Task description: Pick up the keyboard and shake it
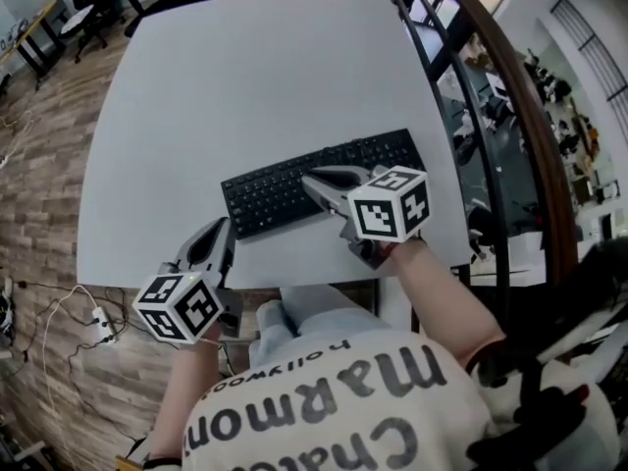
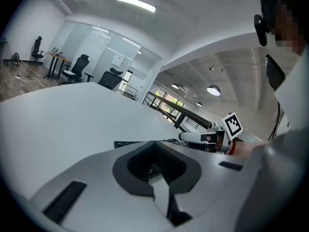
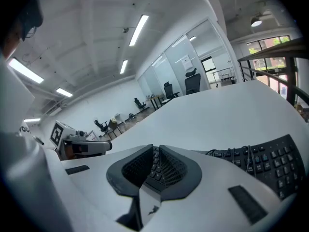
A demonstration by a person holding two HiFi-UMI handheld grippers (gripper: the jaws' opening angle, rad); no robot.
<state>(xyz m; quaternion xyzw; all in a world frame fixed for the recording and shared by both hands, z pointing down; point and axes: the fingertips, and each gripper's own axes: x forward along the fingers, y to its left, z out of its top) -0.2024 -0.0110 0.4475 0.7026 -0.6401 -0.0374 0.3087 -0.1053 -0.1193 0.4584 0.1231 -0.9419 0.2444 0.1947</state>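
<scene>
Surface: we list one pale grey square table [image 1: 245, 77]. It carries a flat black computer keyboard [image 1: 270, 194] that lies slantwise directly under and ahead of the right gripper [image 1: 312, 179] and ahead and to the right of the left gripper [image 1: 222, 228].

Room: brown wood-plank floor [image 1: 39, 184] with white cables [image 1: 74, 312] left of the left gripper. A dark curved railing [image 1: 491, 116] runs right of the right gripper. Black office chairs [image 2: 79, 66], glass partitions [image 2: 104, 50] and ceiling strip lights [image 2: 135, 3] stand far ahead.

Grippers: both sets of jaws are closed together with nothing clamped.

Hard to make out: the right gripper covers the keyboard's middle in the head view, and we cannot tell whether its tips touch the keys. The left gripper view shows only a thin strip of keyboard above the jaws. The person's body hides the table's near edge.
</scene>
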